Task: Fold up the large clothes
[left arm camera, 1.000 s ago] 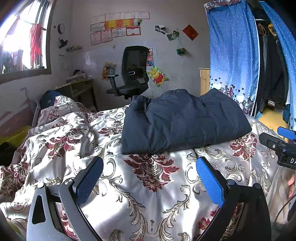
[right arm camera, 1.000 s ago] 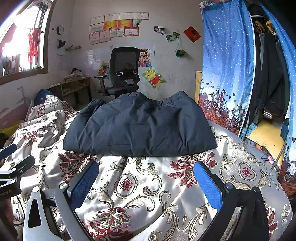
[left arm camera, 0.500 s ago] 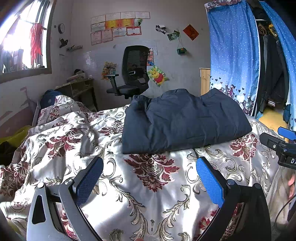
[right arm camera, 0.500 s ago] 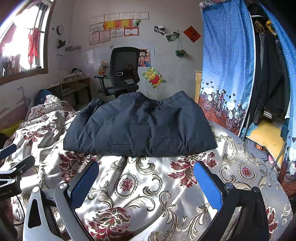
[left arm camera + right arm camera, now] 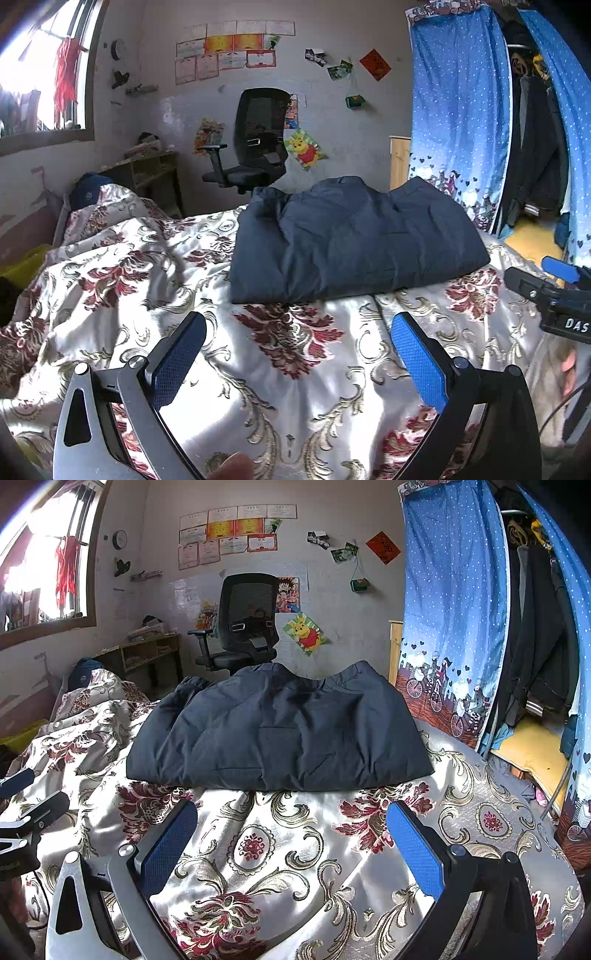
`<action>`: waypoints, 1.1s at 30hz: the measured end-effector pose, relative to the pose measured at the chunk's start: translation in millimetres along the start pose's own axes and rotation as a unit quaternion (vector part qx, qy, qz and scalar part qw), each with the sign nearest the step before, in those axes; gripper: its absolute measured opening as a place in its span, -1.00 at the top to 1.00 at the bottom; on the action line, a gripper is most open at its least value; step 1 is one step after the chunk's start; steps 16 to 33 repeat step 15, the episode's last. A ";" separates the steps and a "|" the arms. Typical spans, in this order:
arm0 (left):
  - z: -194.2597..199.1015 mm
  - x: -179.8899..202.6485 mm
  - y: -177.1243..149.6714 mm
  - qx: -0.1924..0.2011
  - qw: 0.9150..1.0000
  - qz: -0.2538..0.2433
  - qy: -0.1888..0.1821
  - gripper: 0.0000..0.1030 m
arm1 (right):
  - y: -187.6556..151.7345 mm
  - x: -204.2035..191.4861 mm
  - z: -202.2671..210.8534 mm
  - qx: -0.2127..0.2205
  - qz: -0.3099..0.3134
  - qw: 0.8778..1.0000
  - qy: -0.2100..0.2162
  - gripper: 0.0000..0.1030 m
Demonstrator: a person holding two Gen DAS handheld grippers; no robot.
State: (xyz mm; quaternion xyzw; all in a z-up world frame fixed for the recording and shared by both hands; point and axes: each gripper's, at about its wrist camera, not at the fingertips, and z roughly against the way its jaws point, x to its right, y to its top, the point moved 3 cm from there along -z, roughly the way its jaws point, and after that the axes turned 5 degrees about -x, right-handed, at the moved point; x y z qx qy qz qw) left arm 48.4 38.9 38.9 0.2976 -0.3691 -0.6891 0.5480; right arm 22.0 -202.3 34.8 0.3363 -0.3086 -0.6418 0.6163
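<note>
A dark navy padded jacket (image 5: 351, 240) lies folded into a flat rectangle on the floral bedspread (image 5: 295, 369). It also shows in the right wrist view (image 5: 280, 731), straight ahead. My left gripper (image 5: 299, 354) is open and empty, hovering over the bedspread short of the jacket's near edge. My right gripper (image 5: 291, 834) is open and empty too, just short of the jacket's front fold. Each gripper shows at the edge of the other's view: the right gripper (image 5: 554, 291) and the left gripper (image 5: 26, 805).
A black office chair (image 5: 243, 627) stands behind the bed by the wall. A blue curtained wardrobe (image 5: 454, 609) with hanging clothes is on the right. A low wooden shelf (image 5: 151, 653) and a bunched bedspread mound (image 5: 103, 210) lie on the left.
</note>
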 end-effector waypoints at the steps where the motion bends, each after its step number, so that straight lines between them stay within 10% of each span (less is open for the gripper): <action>1: 0.4 1.0 -0.1 0.001 1.000 0.000 0.000 -0.91 | 0.2 0.2 -0.2 -0.001 0.000 1.000 0.000 -1.00; 33: 1.4 5.8 -4.0 0.011 0.999 -0.022 0.022 -0.91 | 0.3 -0.2 -0.6 -0.001 0.000 1.000 0.000 -1.00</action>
